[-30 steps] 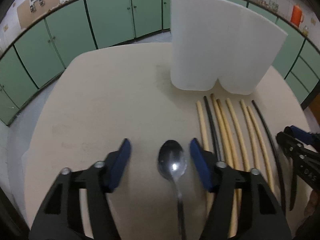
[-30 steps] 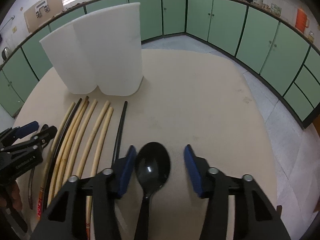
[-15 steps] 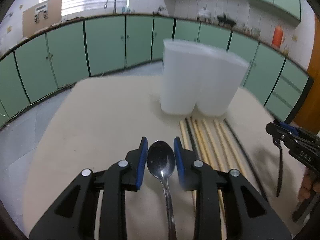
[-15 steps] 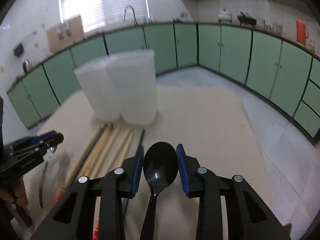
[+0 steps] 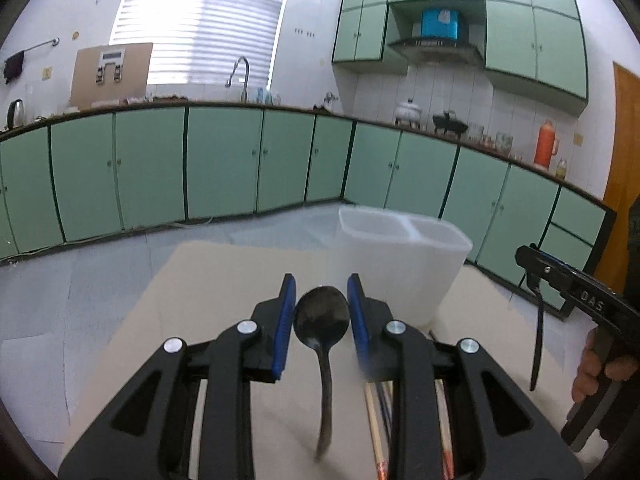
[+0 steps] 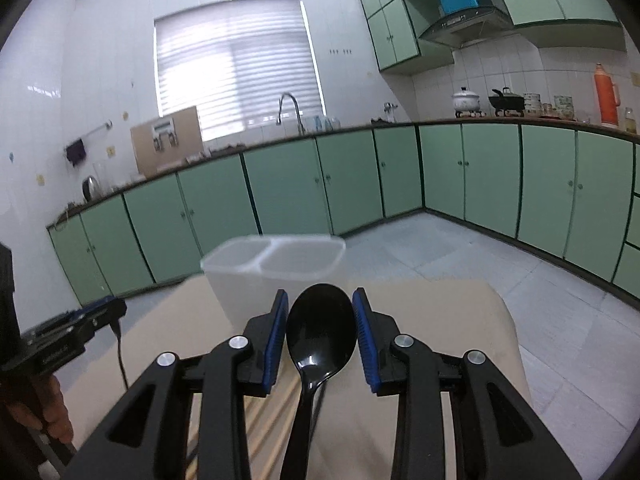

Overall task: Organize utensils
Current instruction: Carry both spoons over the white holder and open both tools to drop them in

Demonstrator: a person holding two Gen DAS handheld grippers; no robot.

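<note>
My left gripper (image 5: pixel 321 302) is shut on a metal spoon (image 5: pixel 321 316) by its bowl and holds it above the beige table (image 5: pixel 208 280), handle hanging down. My right gripper (image 6: pixel 321 316) is shut on a black plastic spoon (image 6: pixel 321 334), also lifted. A white two-compartment holder (image 5: pixel 404 264) stands just ahead and right of the left gripper; in the right wrist view the holder (image 6: pixel 272 276) is ahead and left. Chopsticks (image 5: pixel 374 420) lie on the table under the grippers, mostly hidden; they also show in the right wrist view (image 6: pixel 272 412).
The right gripper's body shows at the right of the left wrist view (image 5: pixel 576 292); the left one shows at the left of the right wrist view (image 6: pixel 68 340). Green cabinets (image 6: pixel 280 192) and grey floor (image 6: pixel 460 248) surround the table.
Both grippers closed on their spoons, lifted them off the table and tilted up, so the views now look across the holder's rim at the kitchen.
</note>
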